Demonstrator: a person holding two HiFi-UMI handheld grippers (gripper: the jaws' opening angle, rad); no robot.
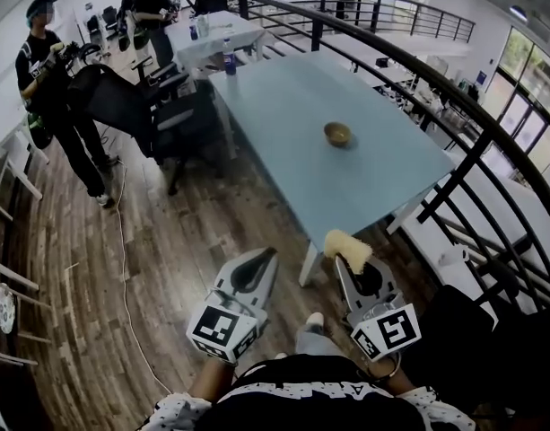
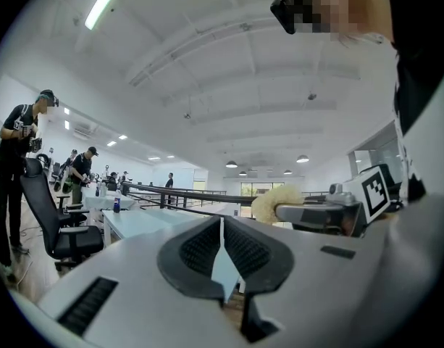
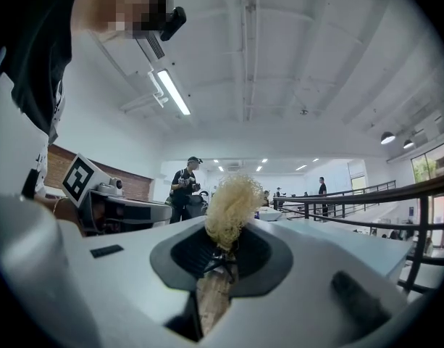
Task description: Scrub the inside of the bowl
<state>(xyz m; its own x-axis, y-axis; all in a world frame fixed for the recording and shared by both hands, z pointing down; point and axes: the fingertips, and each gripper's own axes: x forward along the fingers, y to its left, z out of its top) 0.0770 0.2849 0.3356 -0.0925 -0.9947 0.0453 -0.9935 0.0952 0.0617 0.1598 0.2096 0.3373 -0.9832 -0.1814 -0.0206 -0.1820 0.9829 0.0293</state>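
Note:
A small brown bowl (image 1: pixel 337 134) stands on the light blue table (image 1: pixel 283 97), well ahead of both grippers. My right gripper (image 1: pixel 353 263) is shut on a pale yellow fibrous scrubber (image 1: pixel 346 247), whose tuft (image 3: pixel 232 203) sticks out past the fingertips. My left gripper (image 1: pixel 259 260) is shut with nothing between its jaws; its dark pads (image 2: pixel 200 251) meet in the left gripper view. Both grippers hang level over the wooden floor, short of the table's near end. From the left gripper view I see the scrubber (image 2: pixel 274 201) and the right gripper (image 2: pixel 279 212) to the right.
A black railing (image 1: pixel 454 151) curves along the table's right side. Black office chairs (image 1: pixel 167 106) stand at the table's left. A person (image 1: pixel 55 106) stands at the far left, others at a far table (image 1: pixel 216 34). A cable (image 1: pixel 122 259) lies on the floor.

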